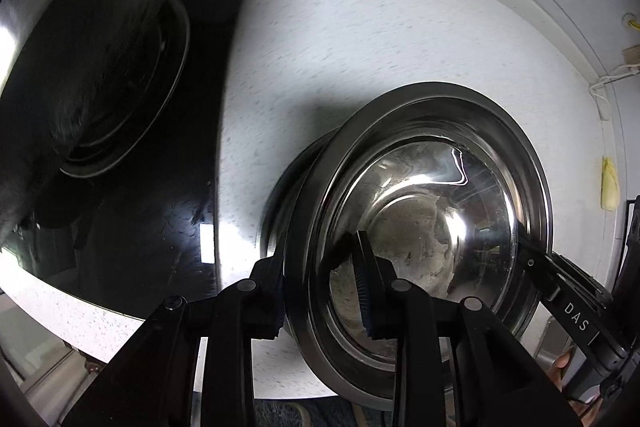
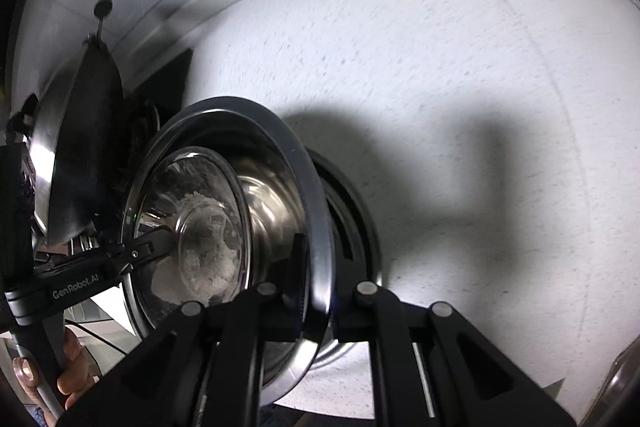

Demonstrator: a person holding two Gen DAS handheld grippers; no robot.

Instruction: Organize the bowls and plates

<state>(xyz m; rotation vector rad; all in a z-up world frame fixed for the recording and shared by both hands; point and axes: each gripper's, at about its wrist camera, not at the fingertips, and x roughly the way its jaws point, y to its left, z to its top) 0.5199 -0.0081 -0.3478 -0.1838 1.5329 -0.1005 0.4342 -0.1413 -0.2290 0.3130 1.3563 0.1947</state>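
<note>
I have the steel bowl (image 1: 424, 227) pinched from both sides, tipped up on edge over the white speckled tabletop (image 1: 360, 27). My left claw (image 1: 324, 287) is clamped on the rim at about 7 o'clock of the bowl in its own view, one finger outside the wall and one inside. My right claw (image 2: 316, 291) is clamped on the opposite rim, which runs between its fingers at 6 o'clock in the right wrist view.

Just behind the bowl, toward the tabletop, sits a second dark round dish (image 2: 352, 219); whether it is a plate or another bowl I cannot tell, nor whether the two touch. At 9 o'clock in the left view lies a black cooktop (image 1: 160, 227) with a dark pan (image 1: 80, 47) over it.

I judge this to be the carrying or stacking step: the bowl is lifted and headed for the dish behind it. The next move calls for both claws to level the bowl together, centre it over that dish, lower it gently, and only then spread apart. Uneven release could let the slick steel slip.
</note>
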